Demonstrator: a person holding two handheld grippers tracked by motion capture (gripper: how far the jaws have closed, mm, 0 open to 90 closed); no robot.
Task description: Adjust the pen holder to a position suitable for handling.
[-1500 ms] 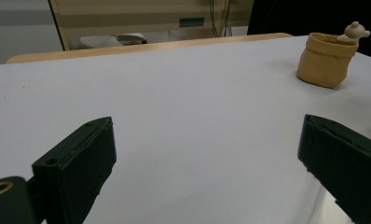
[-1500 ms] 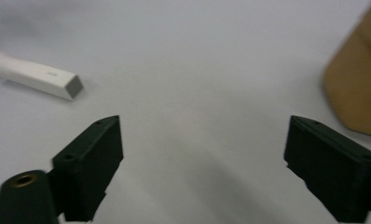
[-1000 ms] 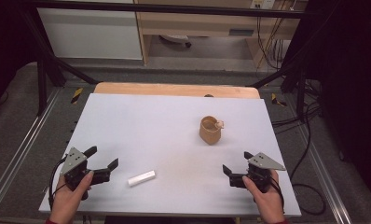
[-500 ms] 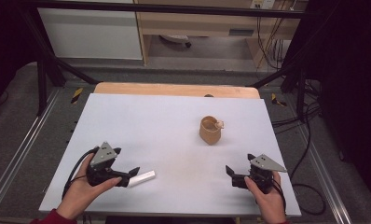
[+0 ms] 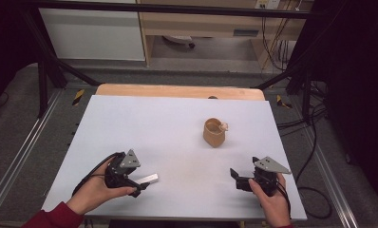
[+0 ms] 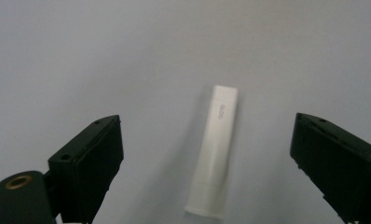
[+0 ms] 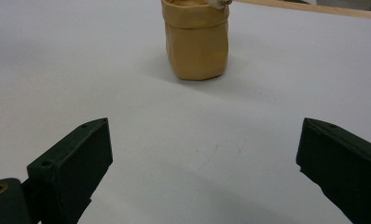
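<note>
1. Room: a dark frame stands around the work area, with a grey floor, a white cabinet (image 5: pixel 93 29) behind, and cables (image 5: pixel 296 126) trailing at the right. No hazard noted there.
2. Tabletop (image 5: pixel 177 123): a pale, smooth sheet over a wooden board whose far edge shows. It gives little friction, so a nudged item is likely to slide.
3. Pouch (image 5: pixel 214 132): a tan, soft-sided container standing upright right of centre, well apart from both claws, with something pale at its rim. In the right gripper view the pouch (image 7: pixel 196 39) is straight ahead. A careless brush could tip it.
4. Right claw (image 5: pixel 235 176): released, nothing between the jaws, at the near right edge, aimed at the pouch.
5. Left claw (image 5: pixel 142 184): at the near left. Its jaws have just been closing a little but stand wide, pads not pressing on anything.
6. Tube (image 6: pixel 214 151): a small white tube lying flat on the tabletop between the left jaws, lengthwise along the claw's axis, untouched. From the high view the tube (image 5: pixel 149 178) pokes out beyond the jaw tips.
7. Risks, as judged: the tube sits off-centre toward one jaw, so that jaw may strike first and skid or roll it away. A grip set too high would pinch only its upper curve and squirt it out. Descending too far would jam the tips on the tabletop.
</note>
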